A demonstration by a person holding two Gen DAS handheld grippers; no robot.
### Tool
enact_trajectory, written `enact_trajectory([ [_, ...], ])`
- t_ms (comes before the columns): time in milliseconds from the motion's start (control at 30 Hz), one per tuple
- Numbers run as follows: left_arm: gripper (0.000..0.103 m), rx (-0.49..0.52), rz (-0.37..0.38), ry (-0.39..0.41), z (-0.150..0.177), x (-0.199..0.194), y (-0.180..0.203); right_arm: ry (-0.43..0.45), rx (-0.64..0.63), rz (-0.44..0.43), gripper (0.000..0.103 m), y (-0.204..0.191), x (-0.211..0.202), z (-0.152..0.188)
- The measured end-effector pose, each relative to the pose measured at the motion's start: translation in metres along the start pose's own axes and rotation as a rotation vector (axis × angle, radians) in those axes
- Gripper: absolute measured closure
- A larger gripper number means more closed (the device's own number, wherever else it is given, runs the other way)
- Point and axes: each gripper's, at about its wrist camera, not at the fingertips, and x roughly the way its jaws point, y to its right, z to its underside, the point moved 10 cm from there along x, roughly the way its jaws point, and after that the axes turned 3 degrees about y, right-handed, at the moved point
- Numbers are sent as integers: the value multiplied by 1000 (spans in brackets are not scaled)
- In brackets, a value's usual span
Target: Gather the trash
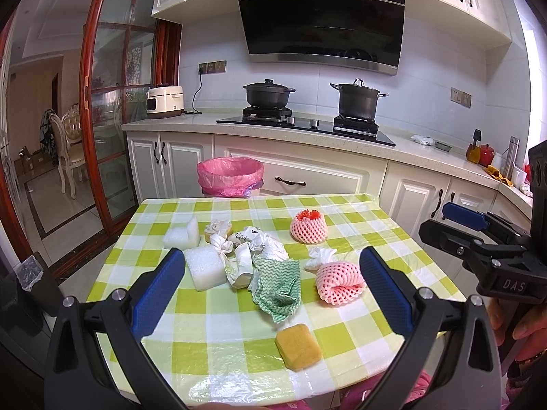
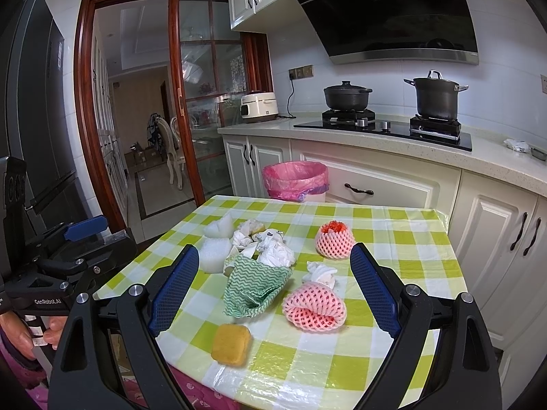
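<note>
Trash lies on a green-checked table (image 1: pixel 355 338): a yellow sponge (image 1: pixel 298 346) (image 2: pixel 231 343) nearest me, a green wavy cloth (image 1: pixel 278 285) (image 2: pixel 254 282), a flattened pink foam net (image 1: pixel 338 282) (image 2: pixel 314 305), a second pink foam net (image 1: pixel 308 226) (image 2: pixel 334 241) farther back, crumpled white tissues (image 1: pixel 263 244) (image 2: pixel 275 253) and white foam blocks (image 1: pixel 207 268) (image 2: pixel 213 254). A bin with a pink liner (image 1: pixel 229 175) (image 2: pixel 295 179) stands beyond the table's far edge. My left gripper (image 1: pixel 273 280) is open and empty above the near table. My right gripper (image 2: pixel 275 282) is open and empty too.
White cabinets and a counter (image 1: pixel 191 124) with a hob and two black pots (image 1: pixel 269 93) (image 1: pixel 358 100) run behind the table. A rice cooker (image 1: pixel 164 100) sits at the counter's left end. A glass sliding door (image 1: pixel 112 102) is at left.
</note>
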Motion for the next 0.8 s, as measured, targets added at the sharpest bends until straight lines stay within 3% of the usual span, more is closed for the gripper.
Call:
enact_trajectory([
  [800, 4, 0, 0, 0, -1, 1, 2, 2, 7, -2, 18, -1, 0, 1],
])
